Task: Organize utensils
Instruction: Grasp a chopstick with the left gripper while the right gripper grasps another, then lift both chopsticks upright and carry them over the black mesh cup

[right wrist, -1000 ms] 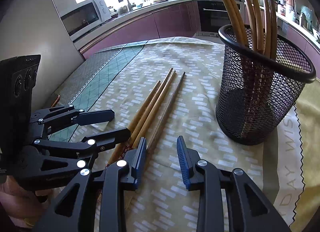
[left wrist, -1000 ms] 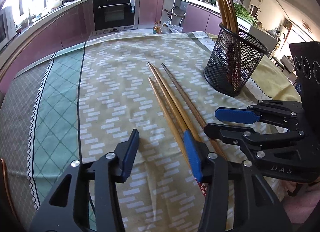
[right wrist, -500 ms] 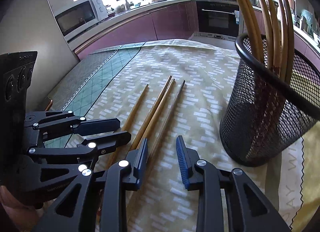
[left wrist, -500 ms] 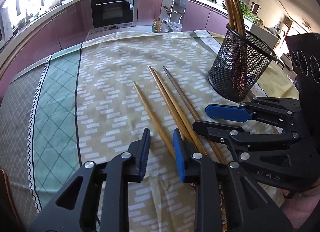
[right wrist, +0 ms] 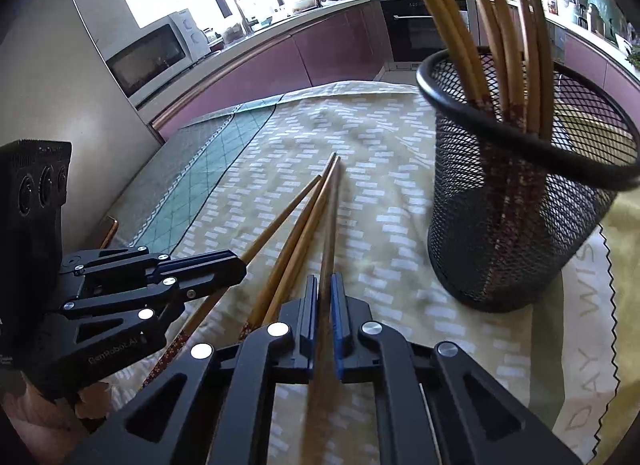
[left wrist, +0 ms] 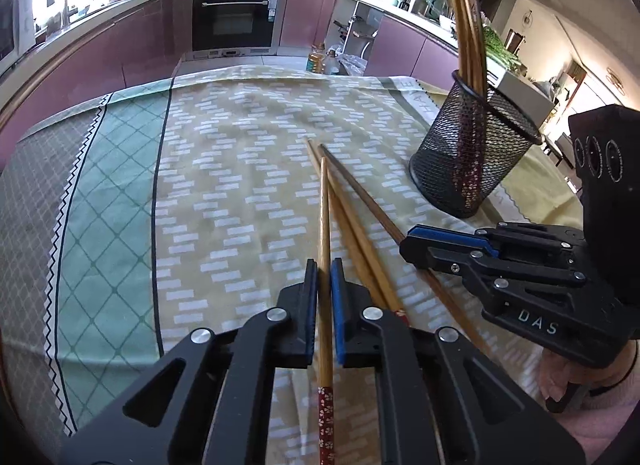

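- We see the desk [left wrist: 120, 193] under a patterned cloth: a grey and green band along its left edge, then a wide bare stretch of yellow-green cloth up to the far edge.
- Our left gripper [left wrist: 324, 277] sits near the near edge; its jaws have just been closing and now pinch a light wooden chopstick [left wrist: 325, 225] close to its red patterned end.
- That chopstick's long axis runs from the near edge toward the far edge, thin tip pointing away; its tip appears raised and crosses over its neighbours.
- Just to its right two more light chopsticks [left wrist: 352, 225] lie side by side on the cloth, tips pointing to the far edge and slanting a little left.
- Right of these is a darker chopstick [right wrist: 329, 225], lying the same way; our right gripper [right wrist: 324, 285] has just been closing its jaws and grips this stick at the near part of its length.
- The two grippers are side by side, near each other but apart.
- Toward the right edge stands a black mesh holder [left wrist: 476, 153], upright, with several chopsticks [right wrist: 500, 25] in it, patterned ends down, leaning.
- Open cloth lies between the loose sticks and the holder.
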`<state>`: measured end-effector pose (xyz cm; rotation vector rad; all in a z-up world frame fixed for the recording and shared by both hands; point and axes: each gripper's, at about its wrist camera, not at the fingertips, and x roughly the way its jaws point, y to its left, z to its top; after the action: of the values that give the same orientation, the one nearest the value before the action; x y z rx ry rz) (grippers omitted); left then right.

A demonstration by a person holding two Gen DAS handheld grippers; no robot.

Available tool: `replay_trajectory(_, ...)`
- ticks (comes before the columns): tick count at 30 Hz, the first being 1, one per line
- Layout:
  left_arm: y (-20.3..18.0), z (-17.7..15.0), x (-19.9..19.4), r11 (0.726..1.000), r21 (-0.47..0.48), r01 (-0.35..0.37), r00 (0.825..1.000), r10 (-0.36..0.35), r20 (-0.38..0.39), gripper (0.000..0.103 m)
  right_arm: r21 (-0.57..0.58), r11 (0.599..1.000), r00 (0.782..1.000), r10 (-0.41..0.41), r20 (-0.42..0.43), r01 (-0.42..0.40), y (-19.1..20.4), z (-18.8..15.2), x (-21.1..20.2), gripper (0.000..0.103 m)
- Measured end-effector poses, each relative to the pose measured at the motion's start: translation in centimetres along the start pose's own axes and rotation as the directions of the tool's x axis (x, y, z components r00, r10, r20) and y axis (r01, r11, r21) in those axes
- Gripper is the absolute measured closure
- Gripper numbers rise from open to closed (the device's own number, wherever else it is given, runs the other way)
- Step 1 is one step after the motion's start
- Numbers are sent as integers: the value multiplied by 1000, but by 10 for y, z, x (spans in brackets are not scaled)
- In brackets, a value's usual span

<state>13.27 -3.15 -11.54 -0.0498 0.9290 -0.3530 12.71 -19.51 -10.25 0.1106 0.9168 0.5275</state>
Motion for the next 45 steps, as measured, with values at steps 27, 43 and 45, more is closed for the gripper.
replay_trajectory(27, -18, 12, 0, 996, 81, 26, 1000, -26, -5, 96, -55, 997, 999, 47, 11, -47, 6, 4, -12, 97)
replay_trajectory(43, -47, 38, -76, 971, 142, 195, 967, -214, 136, 96, -48, 997, 968, 63, 244, -52, -14, 16, -109, 97)
replay_trajectory(45, -52, 42, -85, 965, 155, 214, 959, -237, 155, 96, -44, 997, 963, 68, 262, -58, -19, 18, -115, 97)
